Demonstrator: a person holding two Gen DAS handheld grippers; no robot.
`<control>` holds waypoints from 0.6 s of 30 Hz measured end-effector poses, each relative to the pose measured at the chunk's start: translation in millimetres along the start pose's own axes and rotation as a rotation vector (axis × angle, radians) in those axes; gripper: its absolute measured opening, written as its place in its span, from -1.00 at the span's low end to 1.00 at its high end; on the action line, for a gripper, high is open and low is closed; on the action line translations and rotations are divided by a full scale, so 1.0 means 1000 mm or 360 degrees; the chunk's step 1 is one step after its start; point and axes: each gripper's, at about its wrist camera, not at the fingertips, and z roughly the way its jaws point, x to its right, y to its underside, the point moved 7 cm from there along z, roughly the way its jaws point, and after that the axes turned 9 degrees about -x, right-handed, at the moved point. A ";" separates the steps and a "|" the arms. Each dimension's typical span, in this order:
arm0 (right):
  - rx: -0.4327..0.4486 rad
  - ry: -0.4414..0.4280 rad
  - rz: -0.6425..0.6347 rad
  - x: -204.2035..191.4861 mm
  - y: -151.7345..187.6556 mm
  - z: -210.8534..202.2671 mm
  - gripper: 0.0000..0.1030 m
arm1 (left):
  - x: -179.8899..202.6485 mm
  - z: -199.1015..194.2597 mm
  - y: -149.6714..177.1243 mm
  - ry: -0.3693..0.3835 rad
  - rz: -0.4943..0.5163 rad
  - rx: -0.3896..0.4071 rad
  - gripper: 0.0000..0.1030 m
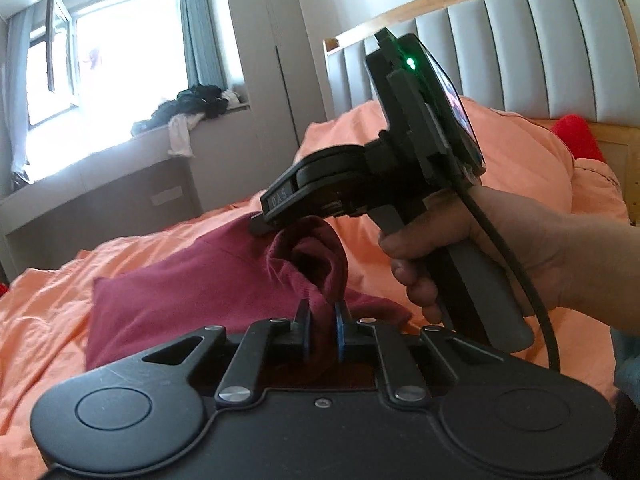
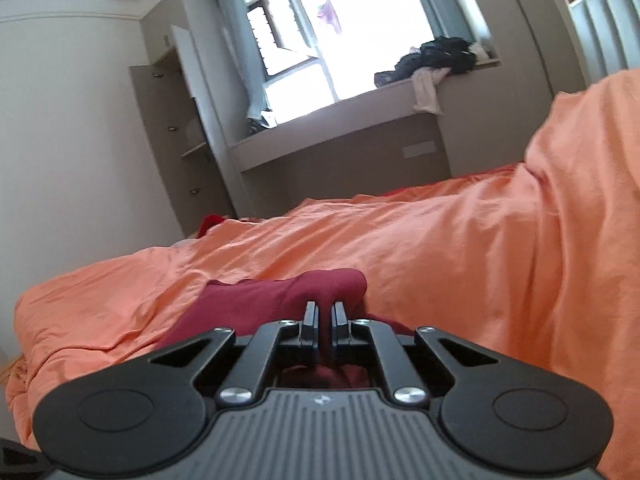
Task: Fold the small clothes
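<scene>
— What lay around the work?

— An orange duvet (image 2: pixel 400 248) covered the bed, bunched into a high mound on the right of the right wrist view. Behind it stood a padded grey headboard (image 1: pixel 520 40) with a wooden frame. A bright window (image 2: pixel 360 32) lit the far wall, and a heap of dark and pale clothes (image 2: pixel 440 56) sat on the sill ledge beneath it. Something red (image 1: pixel 576 136) showed by the headboard.

— And the garment?

— The maroon garment (image 1: pixel 192 280) lay on the duvet, partly flat, with one edge pulled up into a twisted ridge.

— Did anything block the view?

— In the left wrist view the right gripper (image 1: pixel 260 222) and the person's hand (image 1: pixel 460 248) on its grip crossed the frame, hiding part of the mound.

— How did the grippers stand?

— The left gripper (image 1: pixel 323 320) was clamped on the raised fold, cloth squeezed between its blue pads. The right gripper's jaws were nearly together, pinching the maroon cloth, which hung from its tip.
</scene>
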 end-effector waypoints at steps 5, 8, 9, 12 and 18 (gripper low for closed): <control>-0.0040 0.0058 0.0051 0.018 0.005 0.003 -0.88 | 0.004 0.018 0.003 0.0061 -0.0036 -0.0058 -0.77; -0.0079 0.0071 0.0068 0.023 0.010 0.008 -0.88 | 0.005 0.022 0.005 0.0070 -0.0039 -0.0083 -0.73; -0.0091 0.0075 0.0069 0.024 0.011 0.010 -0.88 | 0.004 0.022 0.006 0.0073 -0.0041 -0.0088 -0.69; -0.0123 0.0088 0.0060 0.022 0.015 0.015 -0.87 | 0.000 0.021 0.004 0.0126 -0.0082 -0.0106 -0.59; -0.0146 0.0104 0.0052 0.020 0.018 0.017 -0.86 | -0.017 0.018 -0.002 0.0368 -0.0354 -0.0154 -0.41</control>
